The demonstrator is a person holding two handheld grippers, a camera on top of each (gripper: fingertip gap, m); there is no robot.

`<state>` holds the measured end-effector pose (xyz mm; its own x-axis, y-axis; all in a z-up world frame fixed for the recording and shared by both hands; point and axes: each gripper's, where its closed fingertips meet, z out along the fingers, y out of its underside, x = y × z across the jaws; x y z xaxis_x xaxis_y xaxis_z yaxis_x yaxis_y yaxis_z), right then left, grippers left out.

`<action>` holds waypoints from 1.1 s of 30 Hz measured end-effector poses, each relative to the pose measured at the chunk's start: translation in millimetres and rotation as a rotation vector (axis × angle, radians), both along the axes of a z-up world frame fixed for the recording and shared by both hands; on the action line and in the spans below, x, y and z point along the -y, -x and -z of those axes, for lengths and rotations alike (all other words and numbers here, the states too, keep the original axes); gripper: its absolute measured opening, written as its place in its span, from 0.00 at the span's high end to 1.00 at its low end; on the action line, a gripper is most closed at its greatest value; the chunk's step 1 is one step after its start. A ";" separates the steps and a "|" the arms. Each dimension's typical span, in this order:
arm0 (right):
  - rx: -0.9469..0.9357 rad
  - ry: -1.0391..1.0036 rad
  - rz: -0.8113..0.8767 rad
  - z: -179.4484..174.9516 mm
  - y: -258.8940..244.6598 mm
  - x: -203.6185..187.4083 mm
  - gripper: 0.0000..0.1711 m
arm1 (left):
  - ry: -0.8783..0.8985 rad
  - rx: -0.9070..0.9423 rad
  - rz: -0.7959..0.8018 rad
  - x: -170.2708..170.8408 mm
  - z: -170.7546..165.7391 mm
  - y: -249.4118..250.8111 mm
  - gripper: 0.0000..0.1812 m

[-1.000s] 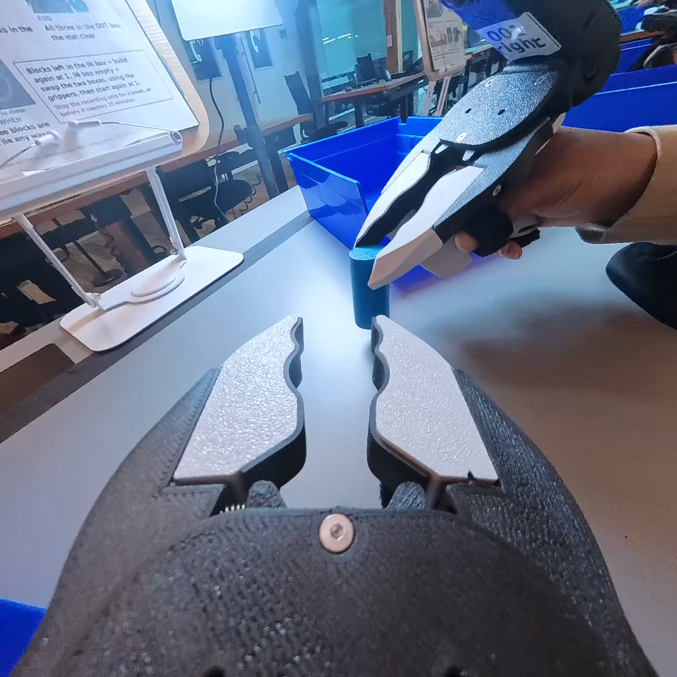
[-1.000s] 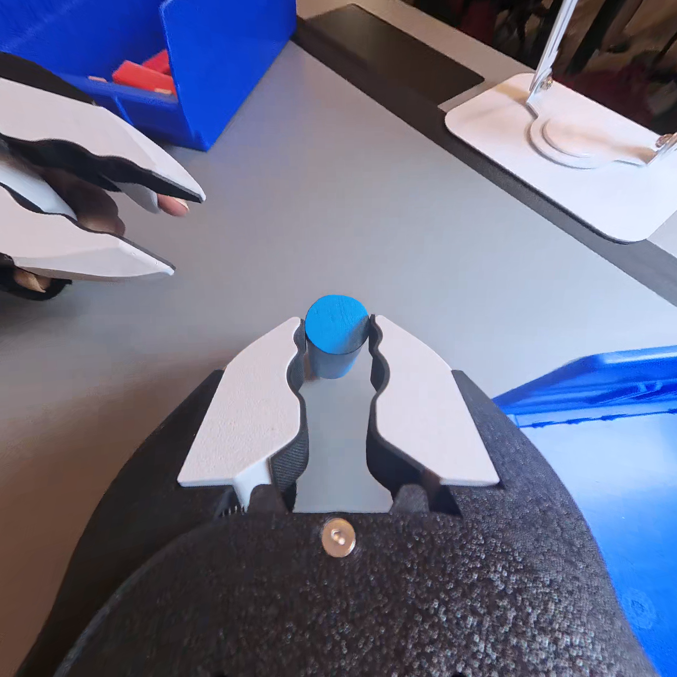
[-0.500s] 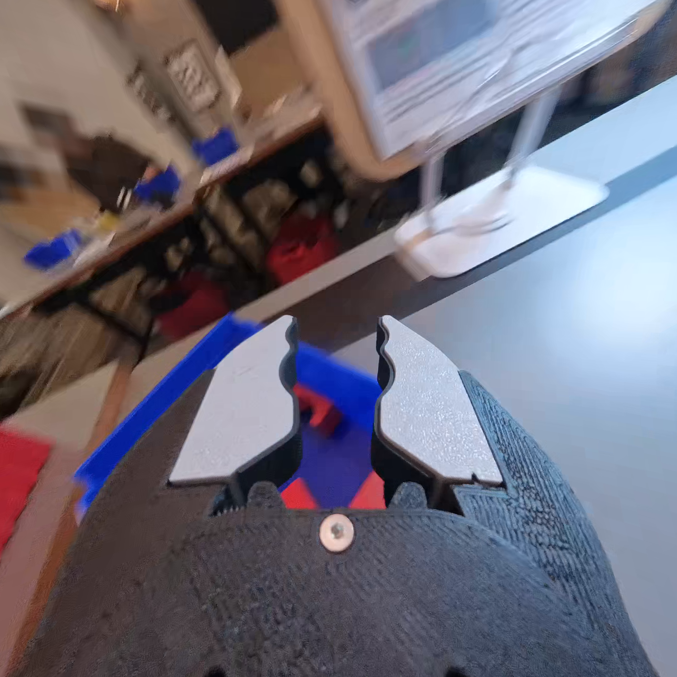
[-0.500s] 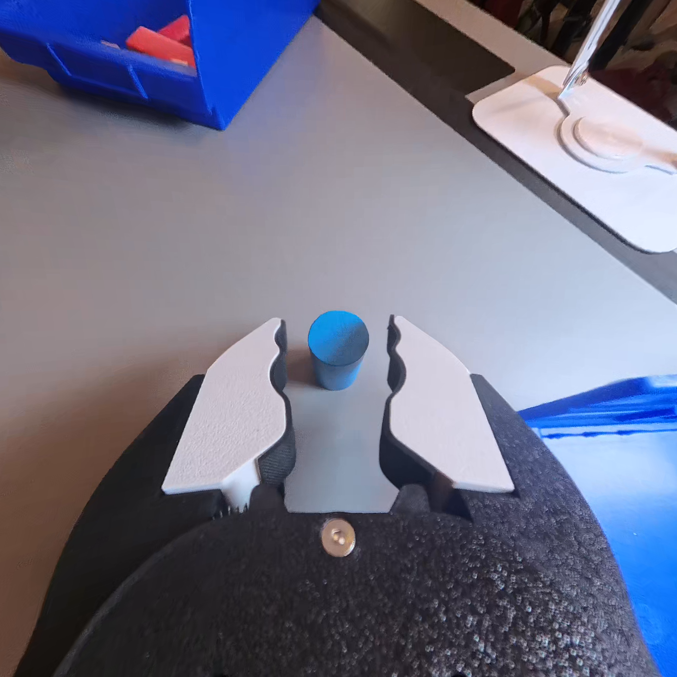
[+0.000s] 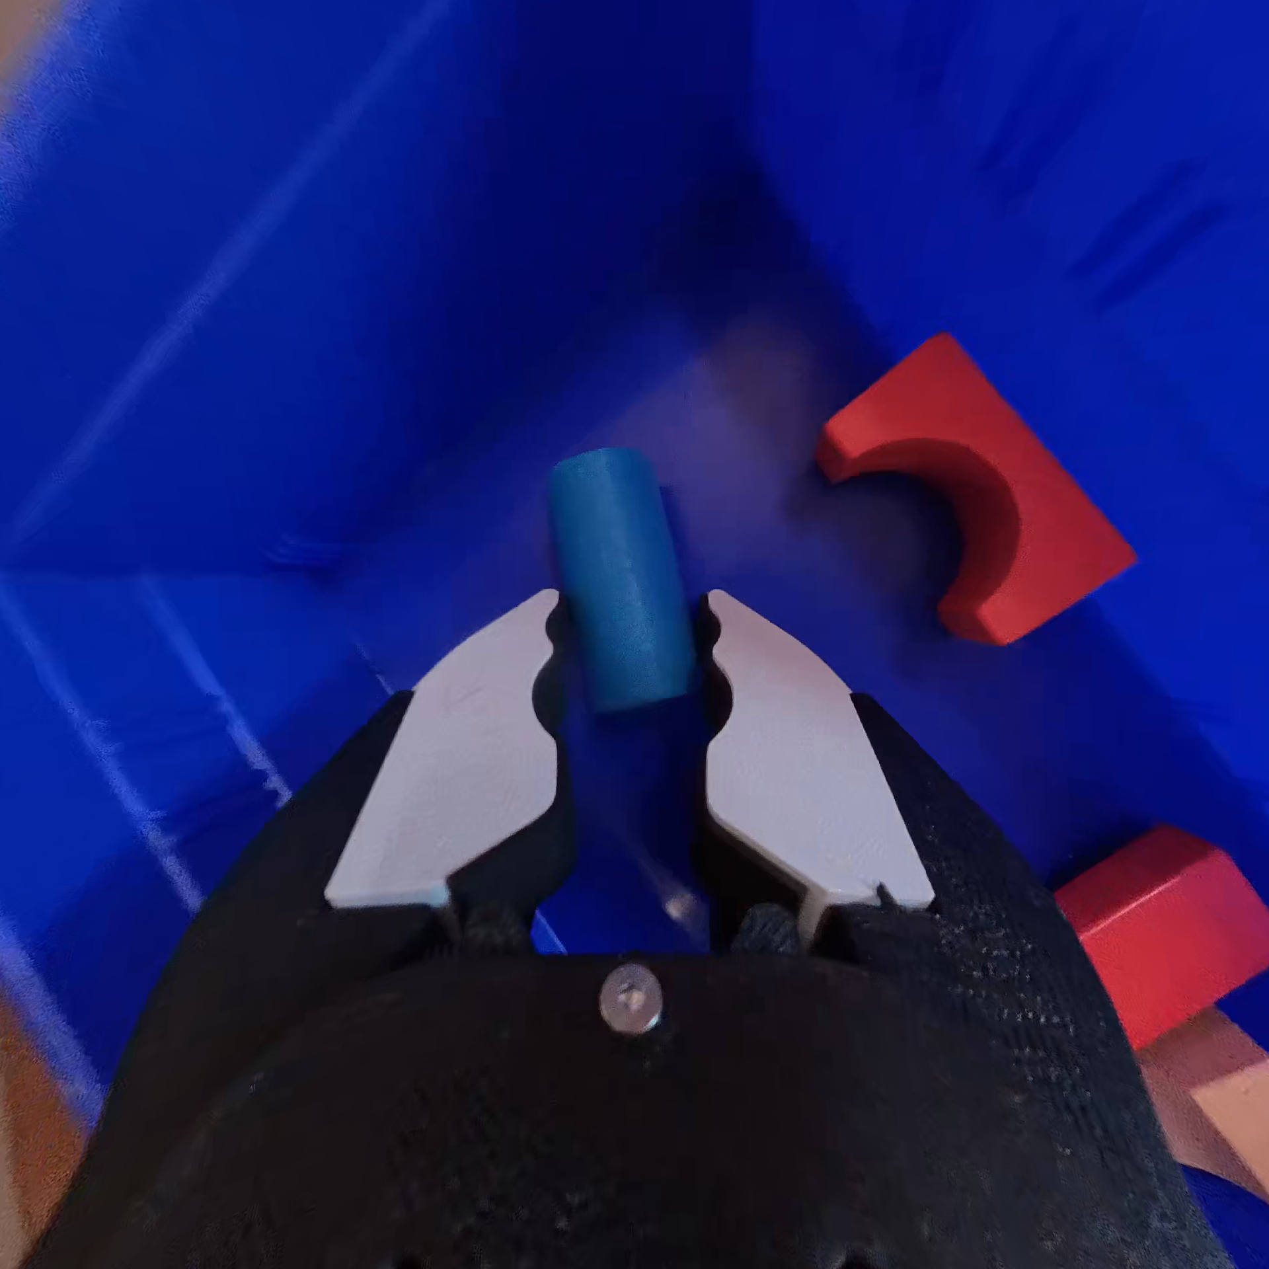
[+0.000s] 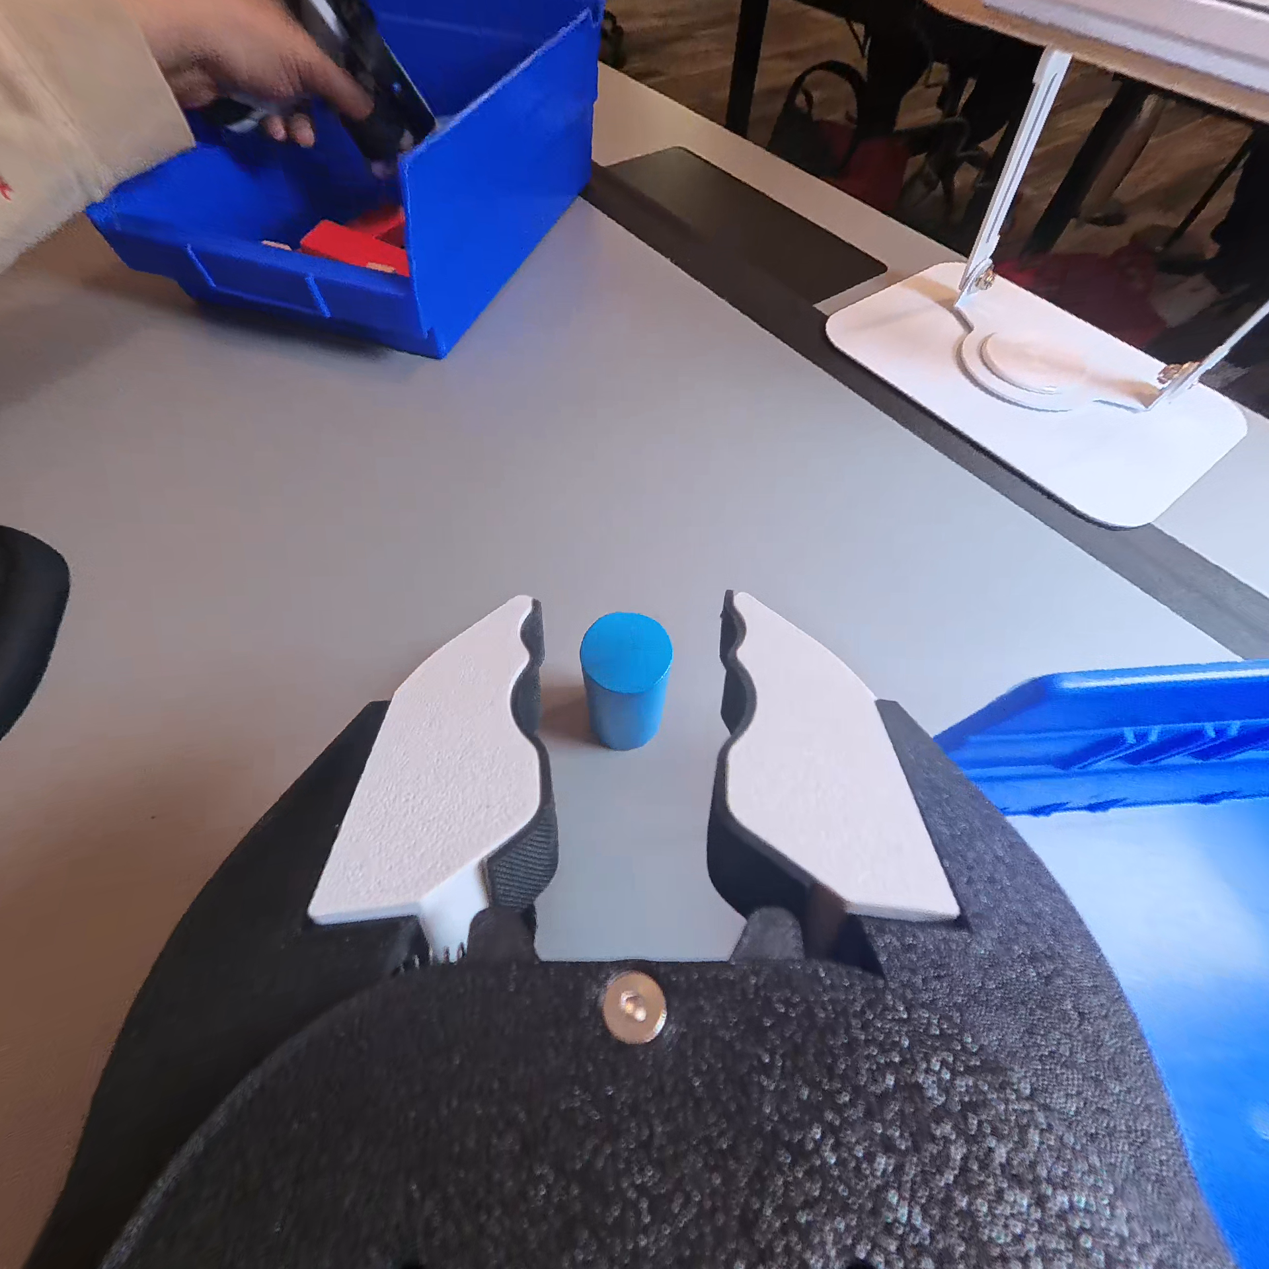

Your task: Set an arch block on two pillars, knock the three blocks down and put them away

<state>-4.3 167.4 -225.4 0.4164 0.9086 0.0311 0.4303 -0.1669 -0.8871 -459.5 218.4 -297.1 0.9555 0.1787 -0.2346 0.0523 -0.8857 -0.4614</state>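
Note:
My left gripper [image 5: 632, 604] is down inside a blue bin [image 5: 275, 343]. Its fingers are open and straddle a blue cylinder [image 5: 618, 570] lying on the bin floor; I cannot tell whether they touch it. A red arch block [image 5: 989, 494] lies to the right of it. My right gripper [image 6: 630, 604] is open above the grey table [image 6: 343, 515], with a second blue cylinder [image 6: 625, 680] standing upright between its fingers, apart from both. In the right wrist view the left gripper [image 6: 391, 130] reaches into the far bin [image 6: 494, 172].
A red block [image 5: 1167, 920] and a tan block [image 5: 1208, 1099] lie at the bin's right. A second blue bin [image 6: 1133, 728] sits close on the right. A white stand base [image 6: 1030, 384] stands far right. A dark strip [image 6: 721, 226] runs along the table's far side. About 45 cm separates my left fingertips from my right.
My left gripper swung away from the table and dropped into the bin, around a cylinder. My right gripper let go of the standing cylinder, opened wider and drew back.

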 end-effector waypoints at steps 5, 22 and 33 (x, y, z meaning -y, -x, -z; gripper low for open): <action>-0.099 -0.036 -0.011 -17.4 3.9 2.0 0.71 | -0.456 -0.188 0.230 -20.2 -104.6 -47.0 0.80; -0.405 0.198 -0.286 -56.8 45.8 78.8 0.76 | -1.062 0.176 1.252 123.3 -108.4 -409.8 0.81; -0.122 0.072 -0.197 -10.2 57.5 63.5 0.81 | -0.856 0.213 1.240 113.8 -69.7 -410.0 0.73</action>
<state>-61.8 104.0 -215.2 0.2280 0.9706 -0.0768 0.3511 -0.1555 -0.9233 -49.5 104.6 -227.4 0.6018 -0.7306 -0.3227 -0.3704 0.1027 -0.9232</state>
